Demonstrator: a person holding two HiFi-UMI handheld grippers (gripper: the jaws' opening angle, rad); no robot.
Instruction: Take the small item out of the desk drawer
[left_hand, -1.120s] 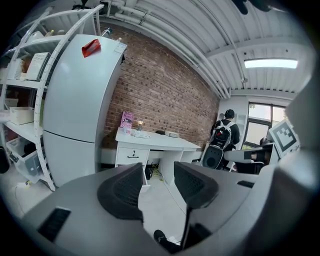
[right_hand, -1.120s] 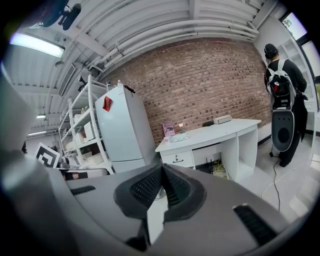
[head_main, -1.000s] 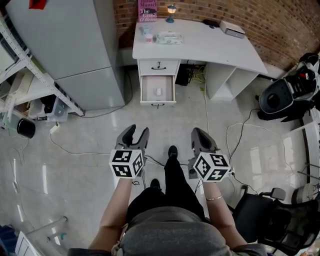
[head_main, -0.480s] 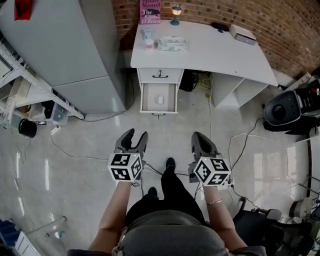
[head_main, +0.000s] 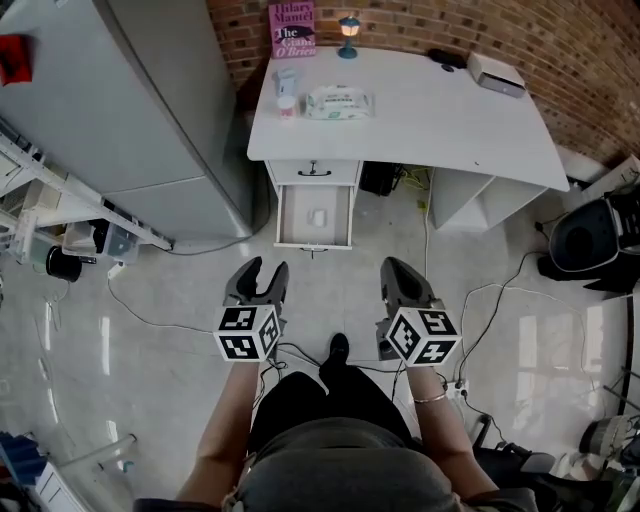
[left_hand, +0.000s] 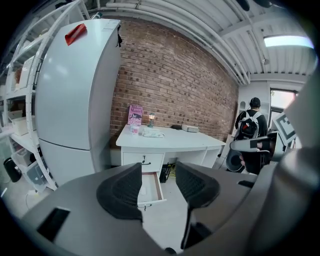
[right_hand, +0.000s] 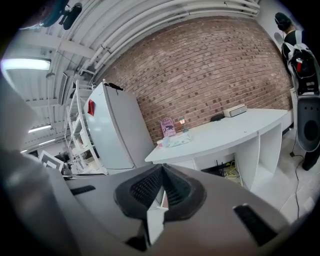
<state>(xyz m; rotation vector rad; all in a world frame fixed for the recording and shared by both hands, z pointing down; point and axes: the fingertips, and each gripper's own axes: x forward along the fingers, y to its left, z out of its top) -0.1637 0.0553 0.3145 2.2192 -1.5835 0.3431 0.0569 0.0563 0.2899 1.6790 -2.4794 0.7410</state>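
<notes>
Desk (head_main: 440, 110), white, against a brick wall: one drawer (head_main: 284, 215) is pulled open below the top.
Small white item (head_main: 317, 216): lying inside the open drawer, untouched.
Left gripper (head_main: 262, 270): held above the floor, well short of the drawer; jaws are spread apart, with nothing between them.
Right gripper (head_main: 395, 268): held alongside; jaws are brought together, nothing clamped.
Pink book (head_main: 291, 28) and wipes packet (head_main: 337, 101): on the desk top.
</notes>
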